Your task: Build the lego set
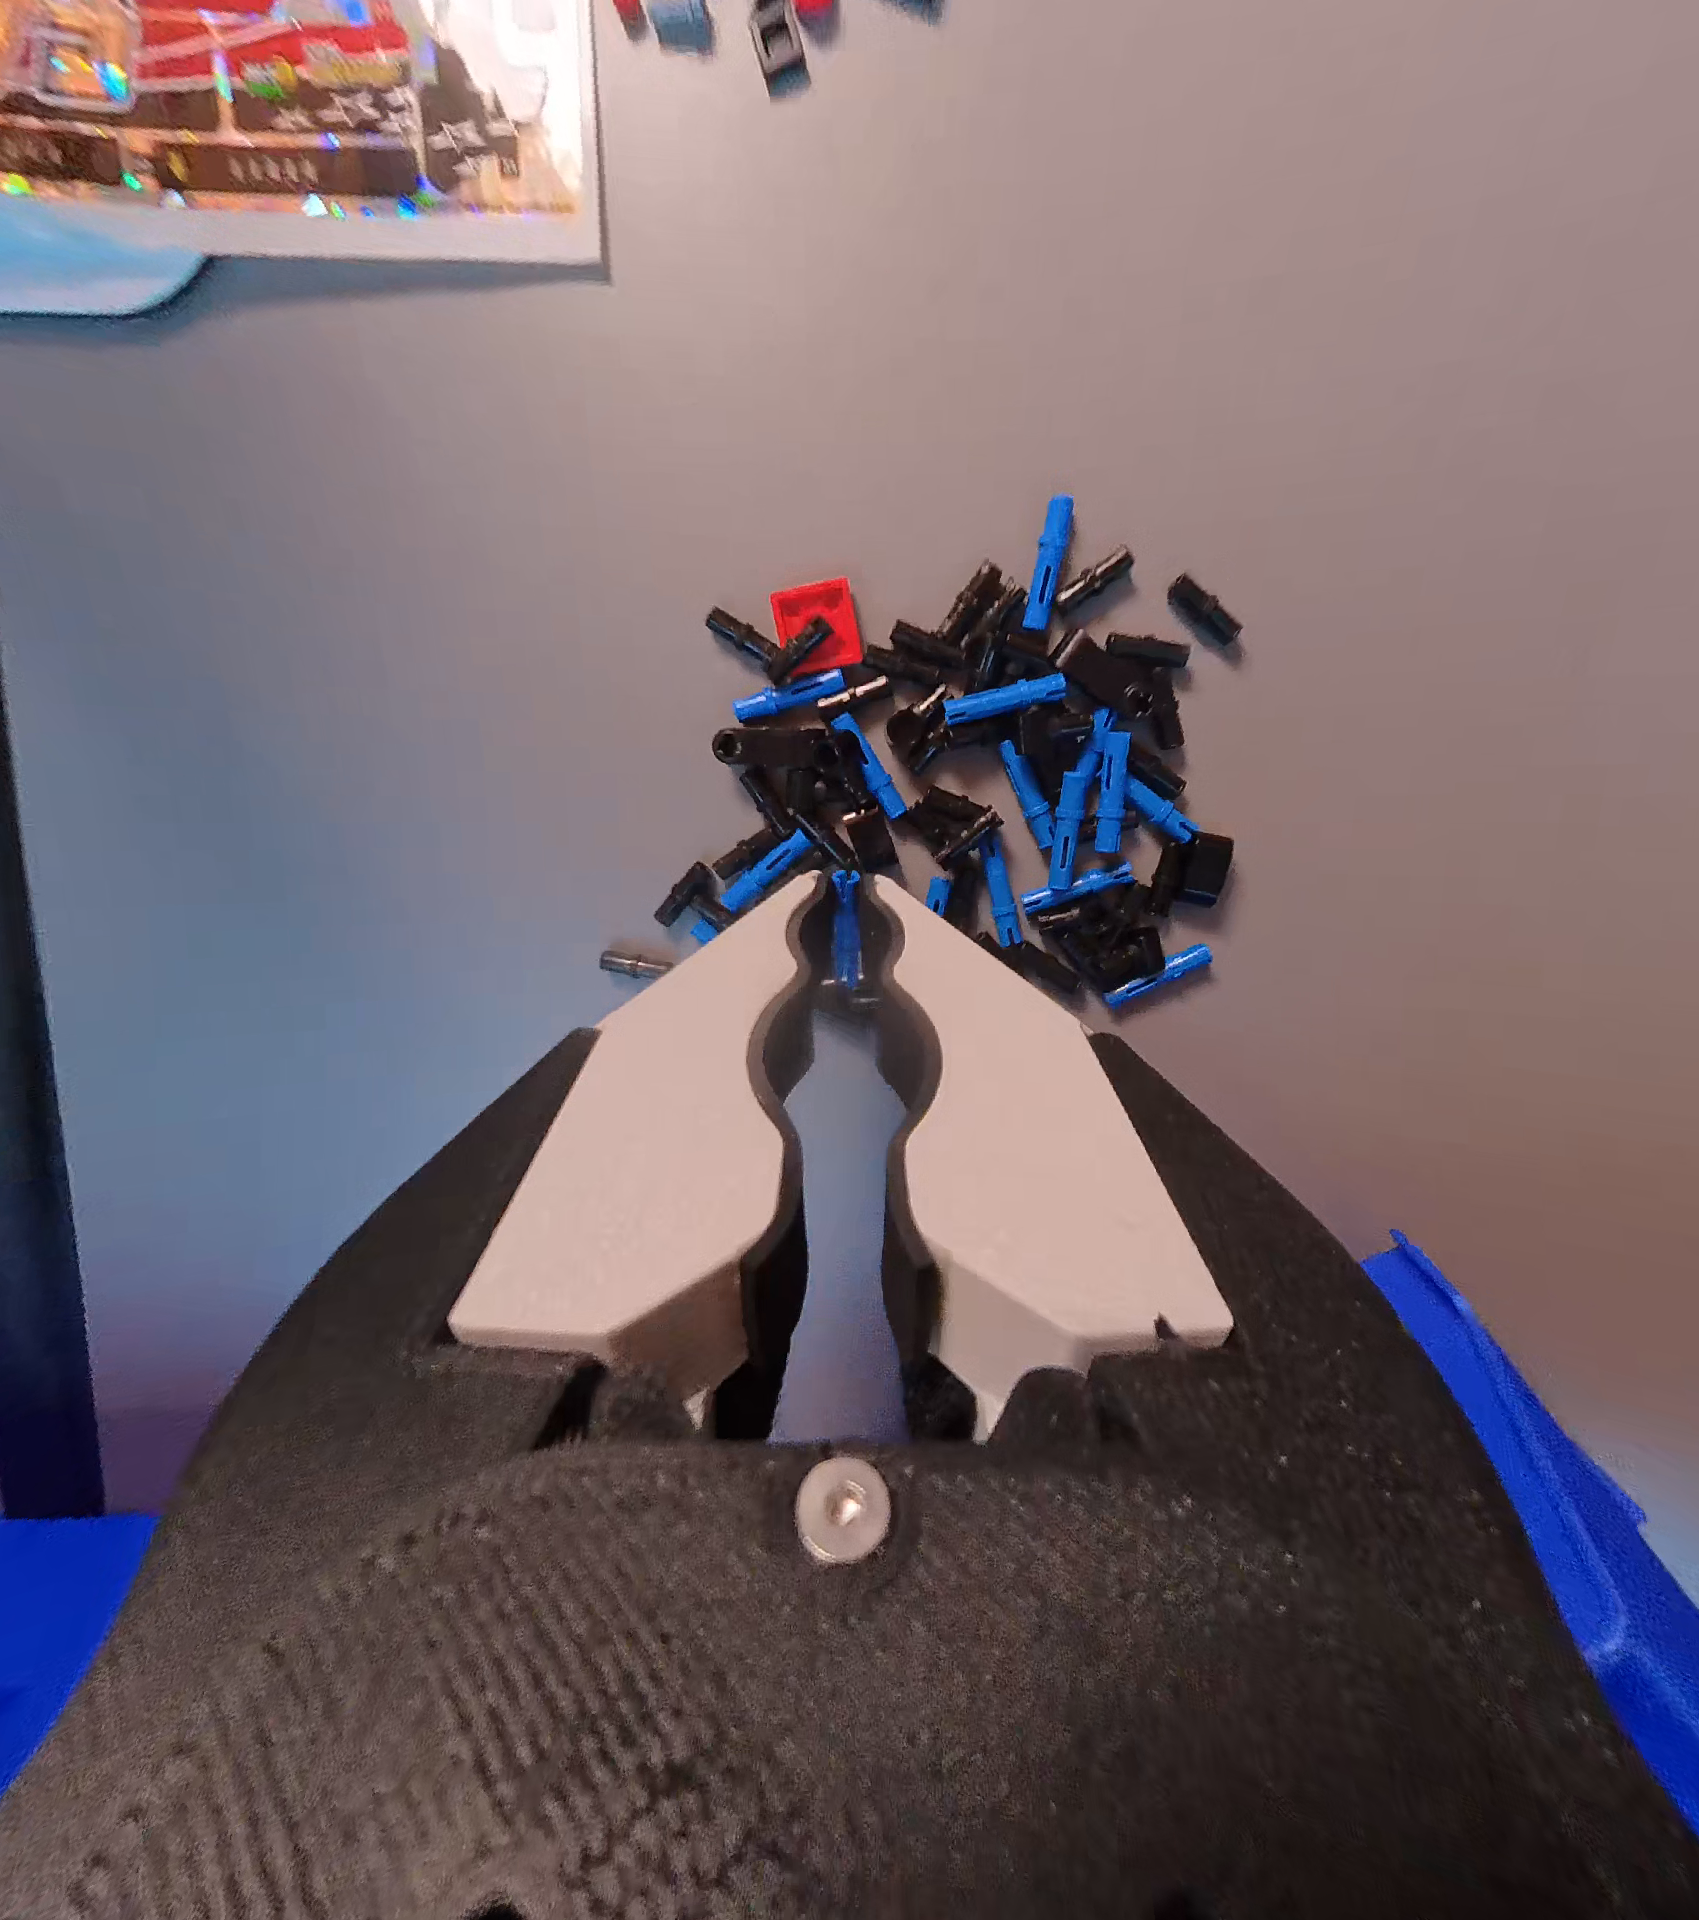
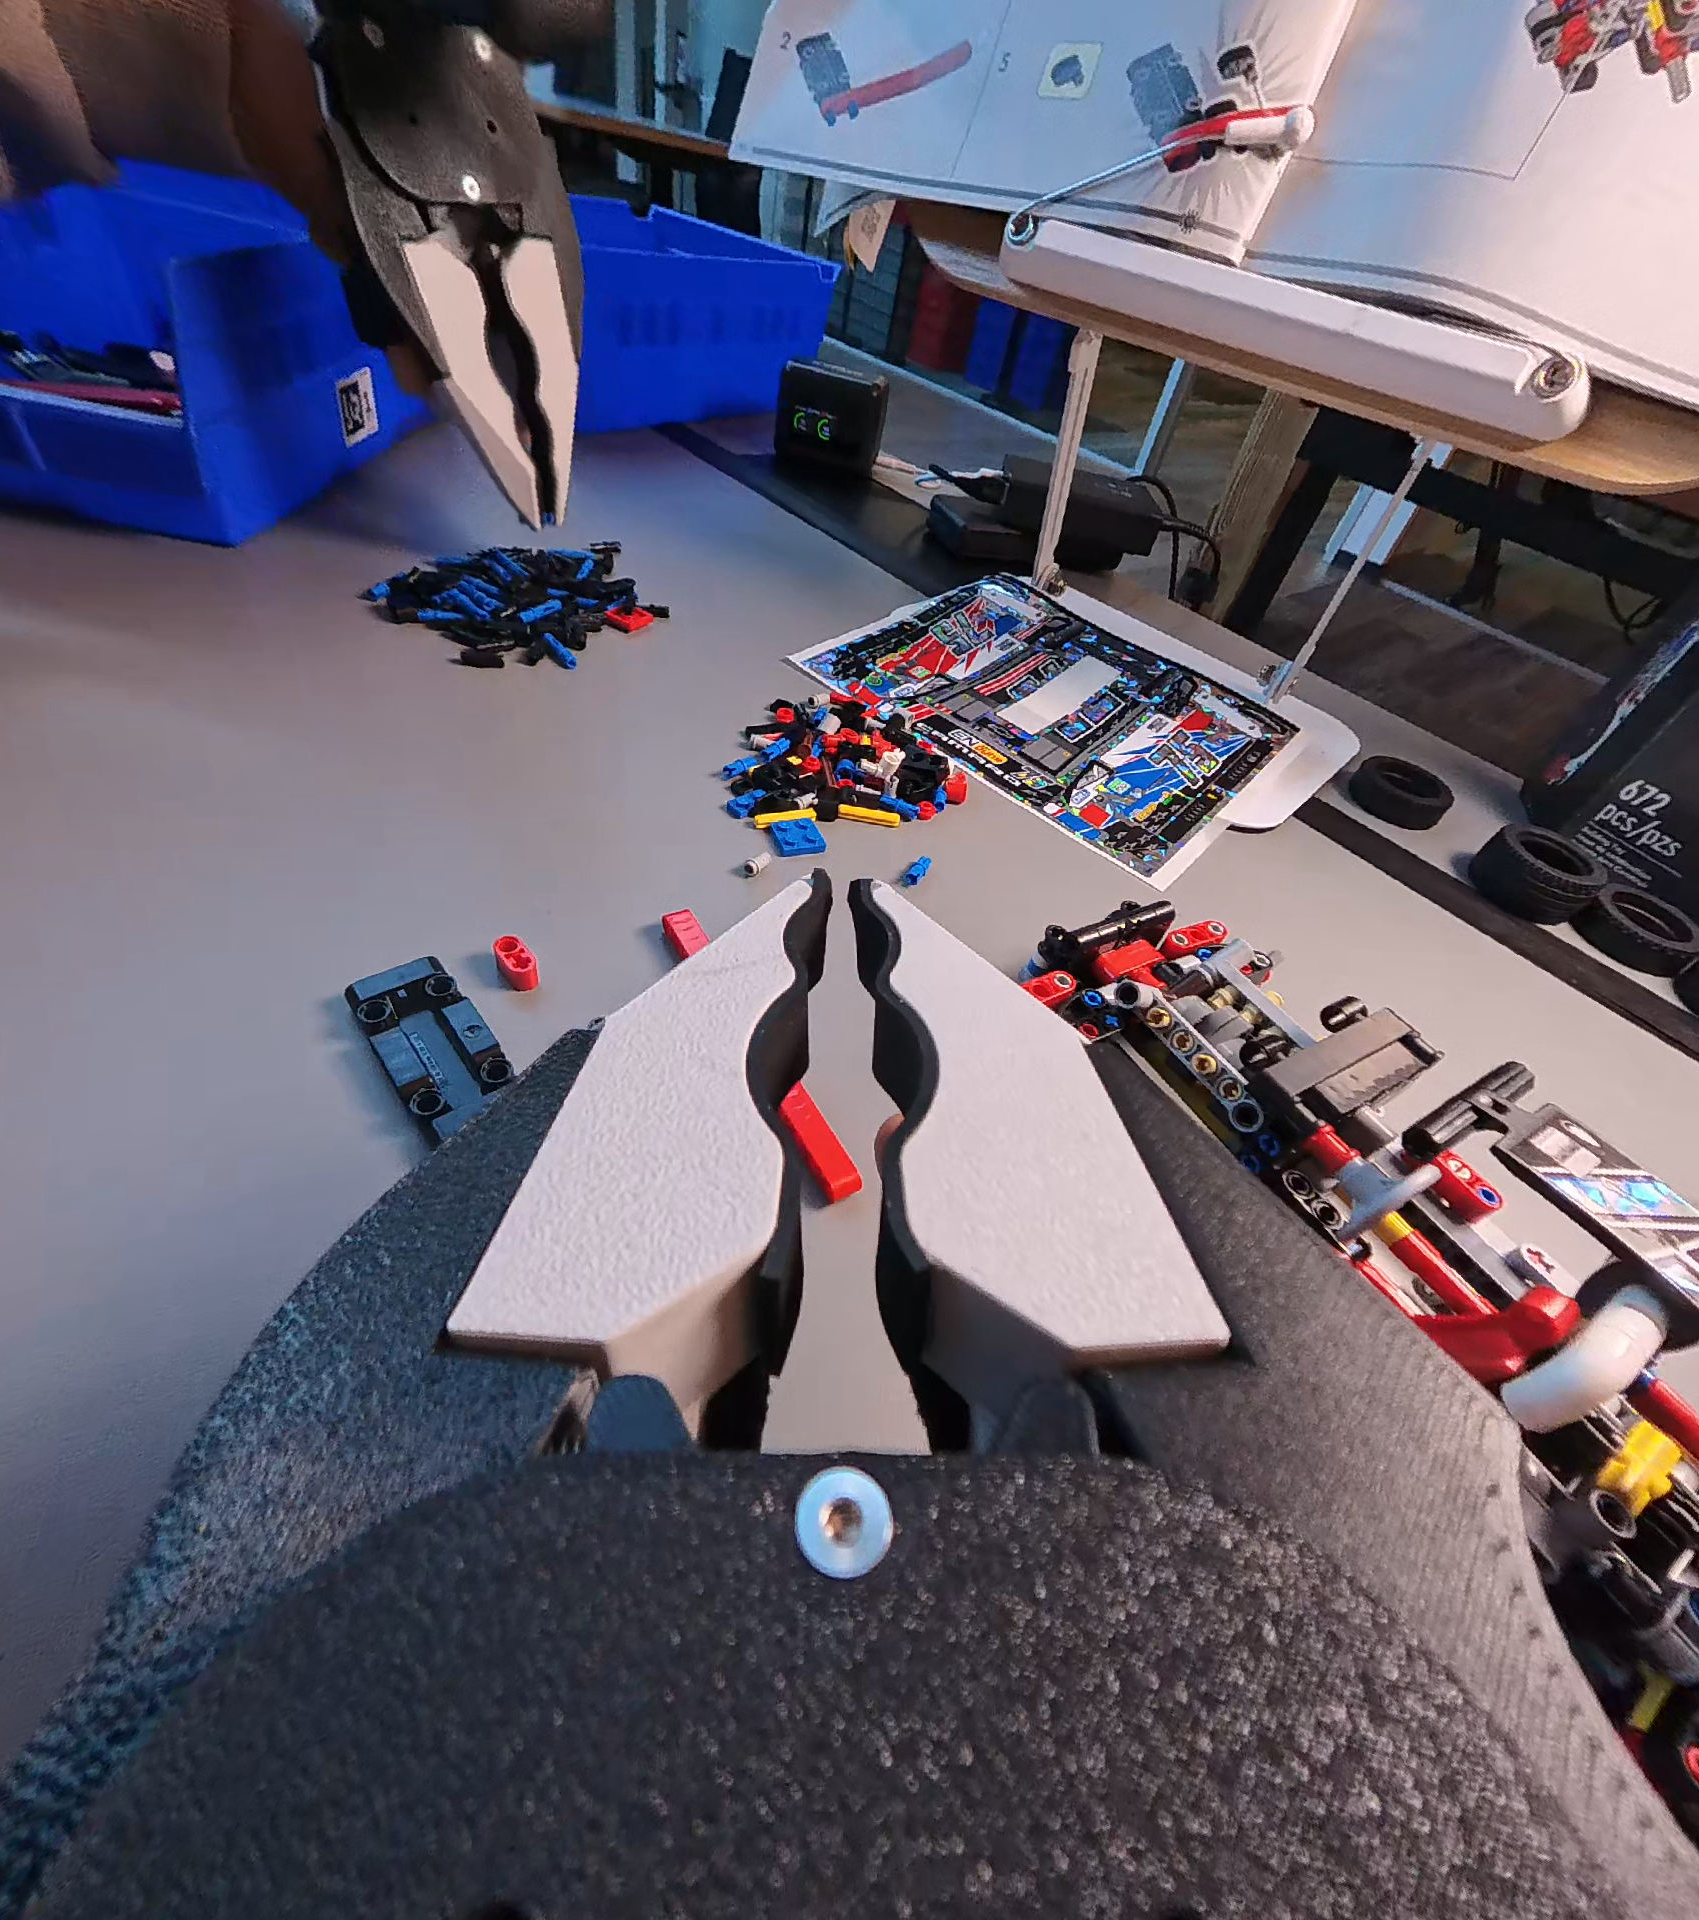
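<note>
Lego model [image 2: 1364,1132]: part-built chassis on surface [image 2: 149,831], beside right hand-held gripper [image 2: 840,894], narrow, empty. Left hand-held gripper [image 1: 847,883] pinches blue pin [image 1: 847,925] above pin pile [image 1: 970,769]. Tyres [image 2: 1541,873], loose parts unfitted; much remains.

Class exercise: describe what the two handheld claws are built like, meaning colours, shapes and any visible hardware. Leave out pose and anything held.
Both match. The left claw and right claw each have a rough-textured black body tapering forward, one silver screw on the midline, and two pale grey wedge-shaped fingers with wavy black inner edges. No cables or markings show. A brown sleeve shows behind the left claw.
</note>
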`<state>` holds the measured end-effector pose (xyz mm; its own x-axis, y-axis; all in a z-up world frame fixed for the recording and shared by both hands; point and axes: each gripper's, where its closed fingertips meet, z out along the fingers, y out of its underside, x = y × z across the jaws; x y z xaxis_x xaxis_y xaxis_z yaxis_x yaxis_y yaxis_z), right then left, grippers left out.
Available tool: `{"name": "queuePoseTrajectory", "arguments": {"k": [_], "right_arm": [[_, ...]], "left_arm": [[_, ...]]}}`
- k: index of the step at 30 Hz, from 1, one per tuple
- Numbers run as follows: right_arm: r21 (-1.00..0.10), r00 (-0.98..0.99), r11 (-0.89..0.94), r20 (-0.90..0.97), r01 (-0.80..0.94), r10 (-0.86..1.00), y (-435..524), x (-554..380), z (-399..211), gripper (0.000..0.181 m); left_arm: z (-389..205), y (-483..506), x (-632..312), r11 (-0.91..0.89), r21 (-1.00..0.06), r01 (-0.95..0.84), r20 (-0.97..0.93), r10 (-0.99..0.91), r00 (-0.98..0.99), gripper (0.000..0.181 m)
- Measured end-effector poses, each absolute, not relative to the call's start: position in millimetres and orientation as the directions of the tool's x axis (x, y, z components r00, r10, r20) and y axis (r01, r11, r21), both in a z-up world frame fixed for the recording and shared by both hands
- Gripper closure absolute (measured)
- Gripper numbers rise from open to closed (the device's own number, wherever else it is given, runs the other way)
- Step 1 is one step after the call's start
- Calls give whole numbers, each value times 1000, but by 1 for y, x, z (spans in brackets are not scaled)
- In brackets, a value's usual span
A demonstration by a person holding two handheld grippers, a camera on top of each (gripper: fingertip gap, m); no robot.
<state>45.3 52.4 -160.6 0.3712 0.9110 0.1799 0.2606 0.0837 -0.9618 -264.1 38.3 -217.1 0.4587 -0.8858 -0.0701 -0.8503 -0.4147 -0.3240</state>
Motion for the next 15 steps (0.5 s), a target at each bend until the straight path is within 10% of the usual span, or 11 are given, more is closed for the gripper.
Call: {"name": "queuePoseTrajectory", "arguments": {"k": [9,15], "right_arm": [[-962,312,136,208,237,927,34,31,-148,177],[-962,215,177,221,208,951,0,4,-132,170]], "left_arm": [[-87,29,-137,-321,-915,-243,97,-762,640,179],[-88,-2,-62,-447,-818,362,571,-708,416,179]]}}
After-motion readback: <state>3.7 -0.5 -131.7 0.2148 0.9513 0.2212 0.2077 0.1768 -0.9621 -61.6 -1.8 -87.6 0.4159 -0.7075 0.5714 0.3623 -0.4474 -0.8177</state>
